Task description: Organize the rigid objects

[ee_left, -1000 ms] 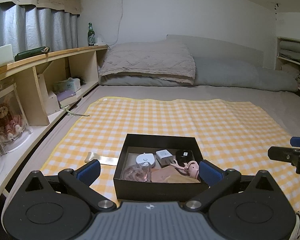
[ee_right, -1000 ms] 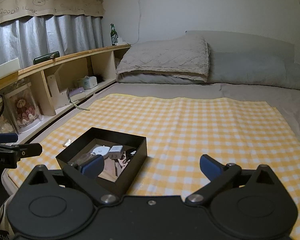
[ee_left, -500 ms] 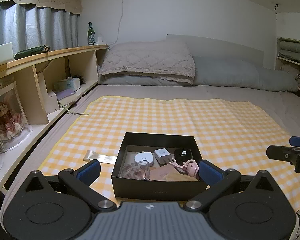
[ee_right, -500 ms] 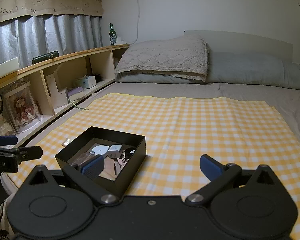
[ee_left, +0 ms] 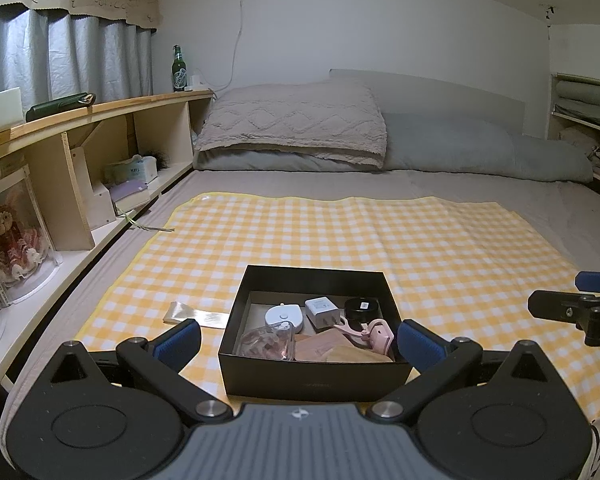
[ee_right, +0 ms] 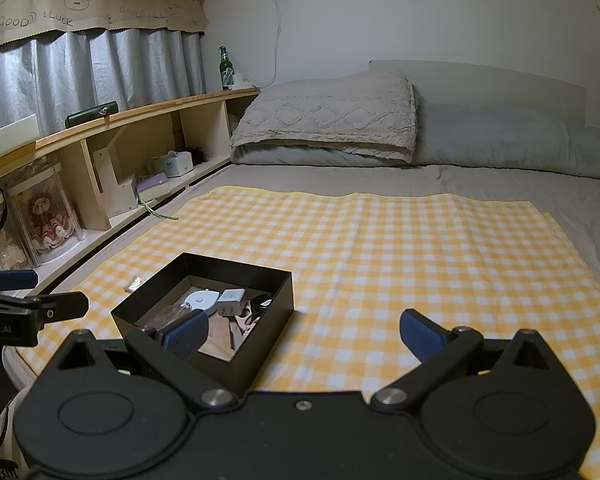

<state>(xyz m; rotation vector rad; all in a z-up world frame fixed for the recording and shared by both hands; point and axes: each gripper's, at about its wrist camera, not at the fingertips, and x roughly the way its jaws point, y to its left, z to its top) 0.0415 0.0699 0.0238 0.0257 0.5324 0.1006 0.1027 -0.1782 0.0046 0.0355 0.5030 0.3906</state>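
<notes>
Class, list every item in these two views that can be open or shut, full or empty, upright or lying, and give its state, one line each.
left gripper: open, holding nothing
right gripper: open, holding nothing
black box: lidless, several small items inside
white charger: lying in the box
green bottle: upright on the shelf
curtains: drawn shut
checked cloth: spread flat on the bed

The box [ee_left: 312, 376] looks like matt black card with smooth walls. Under it lies a woven cloth [ee_left: 420, 240], checked yellow and white, lightly creased. The bed sheet [ee_left: 480, 186] is plain grey fabric. The folded blanket [ee_left: 296, 120] has a rough, quilted pile. The shelf [ee_left: 112, 106] is pale wood with a smooth finish. The bottle [ee_left: 179, 70] is glossy green glass. The gripper fingers [ee_left: 178, 340] carry ribbed blue rubbery pads on matt black plastic arms with shiny metal rivets.
</notes>
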